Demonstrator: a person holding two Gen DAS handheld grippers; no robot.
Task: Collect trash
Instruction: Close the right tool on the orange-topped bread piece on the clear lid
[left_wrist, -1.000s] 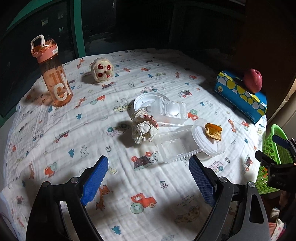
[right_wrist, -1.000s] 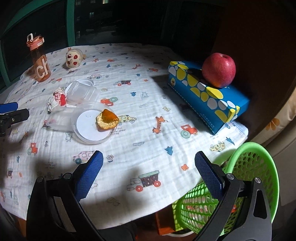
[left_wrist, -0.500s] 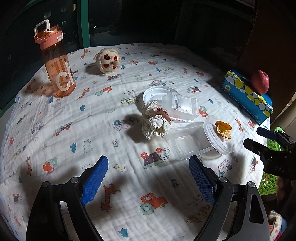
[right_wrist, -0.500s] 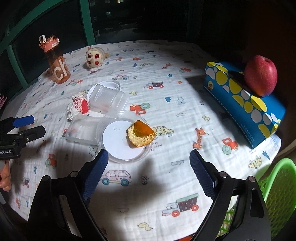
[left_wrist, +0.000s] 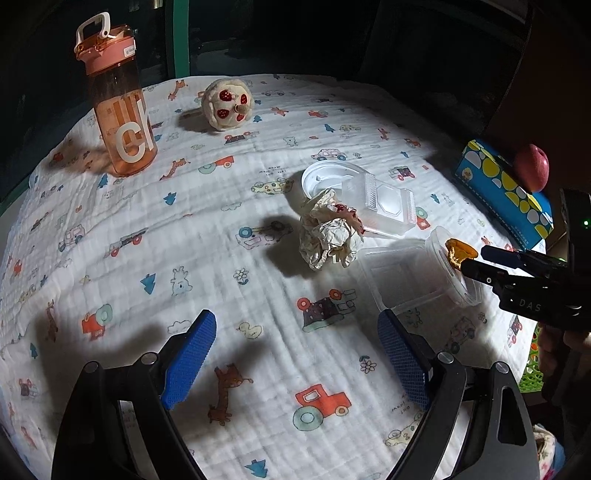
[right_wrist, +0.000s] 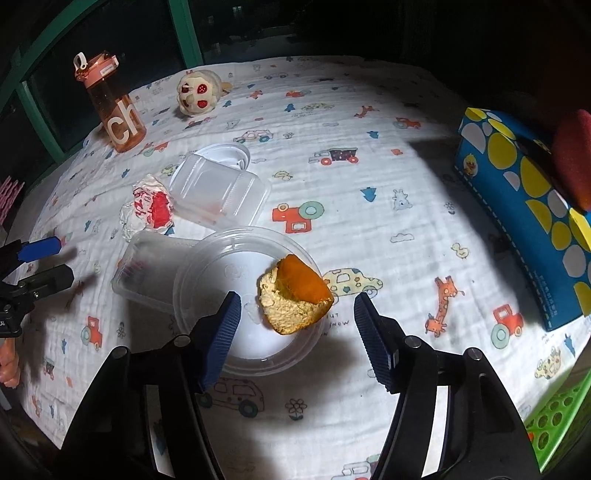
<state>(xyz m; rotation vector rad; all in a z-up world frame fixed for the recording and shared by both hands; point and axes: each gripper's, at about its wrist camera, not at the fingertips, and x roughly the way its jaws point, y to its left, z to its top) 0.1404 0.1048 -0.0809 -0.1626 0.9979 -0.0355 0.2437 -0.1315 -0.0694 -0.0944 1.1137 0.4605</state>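
Orange-crusted, pale-crumbed bread scrap (right_wrist: 293, 295), lying on the round clear plastic lid (right_wrist: 207, 280) between the right gripper's (right_wrist: 297, 325) closing, not-yet-touching jaws, looks light, soft and crumbly, best pinched gently across its firmer crust.

White tablecloth (right_wrist: 369, 122) printed with small red, blue and orange vehicles, giraffes and ducks. Translucent orange-pink water bottle (left_wrist: 120, 107) with white lettering and a white carry loop. Cream plush toy (left_wrist: 227, 105) with red spots. Crumpled off-white paper (right_wrist: 149, 210) with a red patch. Clear, colourless plastic containers (right_wrist: 218, 192) and round lid (right_wrist: 243, 295). Orange peel (right_wrist: 295, 291), bright orange outside, pale yellow inside. Blue box (right_wrist: 524, 206) with yellow and white dots. Red apple (left_wrist: 532, 171). Bright green mesh basket (right_wrist: 557, 417). Black grippers with blue pads (left_wrist: 188, 354).
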